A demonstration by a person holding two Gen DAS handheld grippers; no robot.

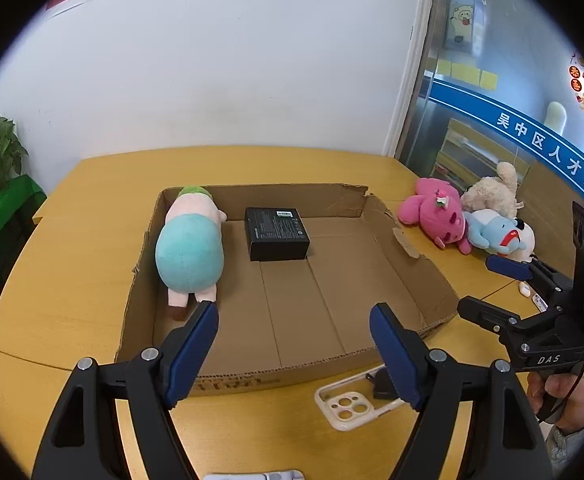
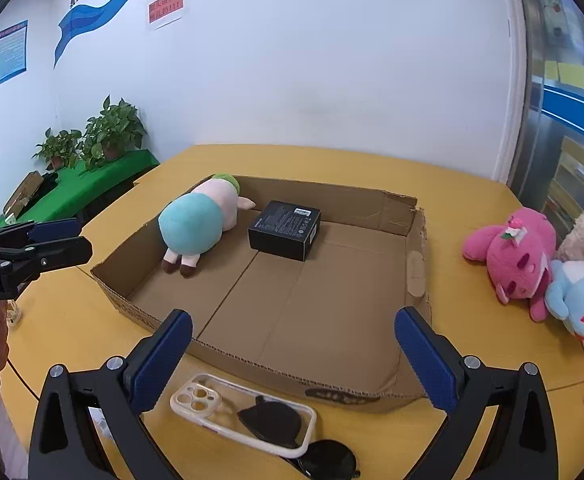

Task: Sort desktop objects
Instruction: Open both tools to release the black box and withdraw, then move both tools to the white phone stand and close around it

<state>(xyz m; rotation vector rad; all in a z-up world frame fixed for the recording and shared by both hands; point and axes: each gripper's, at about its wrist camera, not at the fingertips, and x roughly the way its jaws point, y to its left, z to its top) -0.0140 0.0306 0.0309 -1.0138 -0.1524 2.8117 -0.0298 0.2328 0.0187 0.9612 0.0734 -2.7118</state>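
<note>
Both tongs, left (image 1: 293,332) and right (image 2: 293,340), spread wide and grasping nothing, above a cardboard tray (image 1: 407,240) on the tabletop (image 1: 72,248).
A plush doll (image 1: 190,248) lies lengthwise along the tray's left wall, head away; only the right view shows sunglasses (image 2: 323,460).

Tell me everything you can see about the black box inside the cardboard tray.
The black box is a small, flat, rectangular package, apparently matte cardboard, closed. Its top carries fine pale print and a white barcode label near a far corner. It lies flat on the floor of the cardboard tray, toward the far wall, turned slightly askew. The plush toy lies to its left, close, but contact cannot be told. No gripper touches it.
</note>
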